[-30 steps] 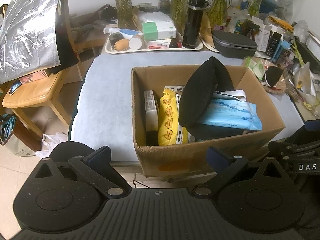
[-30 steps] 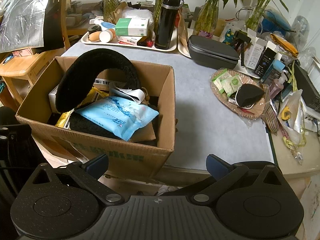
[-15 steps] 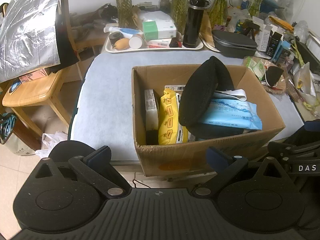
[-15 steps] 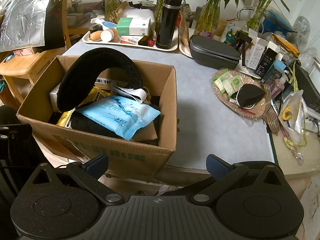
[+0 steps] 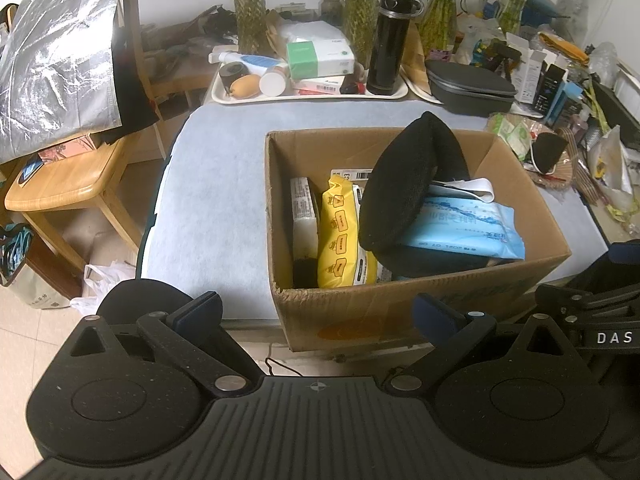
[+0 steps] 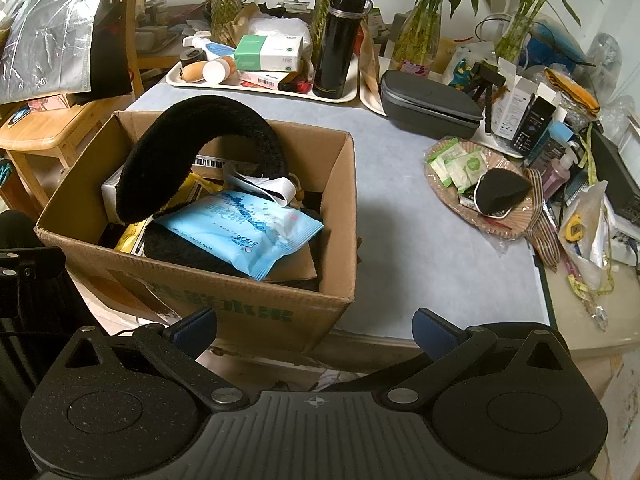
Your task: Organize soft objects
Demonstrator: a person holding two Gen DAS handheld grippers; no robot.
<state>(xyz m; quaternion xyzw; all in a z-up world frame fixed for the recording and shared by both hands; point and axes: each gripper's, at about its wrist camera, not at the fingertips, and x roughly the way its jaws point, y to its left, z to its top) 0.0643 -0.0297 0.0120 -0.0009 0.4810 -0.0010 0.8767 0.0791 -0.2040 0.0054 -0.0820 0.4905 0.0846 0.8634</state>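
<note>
Left wrist view: left gripper (image 5: 318,312) wide open, empty, before the cardboard box (image 5: 400,300). Right gripper (image 6: 314,322) likewise; only its view shows the woven tray (image 6: 516,224).

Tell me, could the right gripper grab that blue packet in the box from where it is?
Probably yes: the blue packet lies uncovered on top in the open box, and the right gripper is open with nothing between.

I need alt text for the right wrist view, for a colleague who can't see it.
An open brown cardboard box on a pale blue table holds a curved black plush cushion arching over a light blue soft pack. The open right gripper hovers empty before the box; a black flask stands on a tray behind.
</note>
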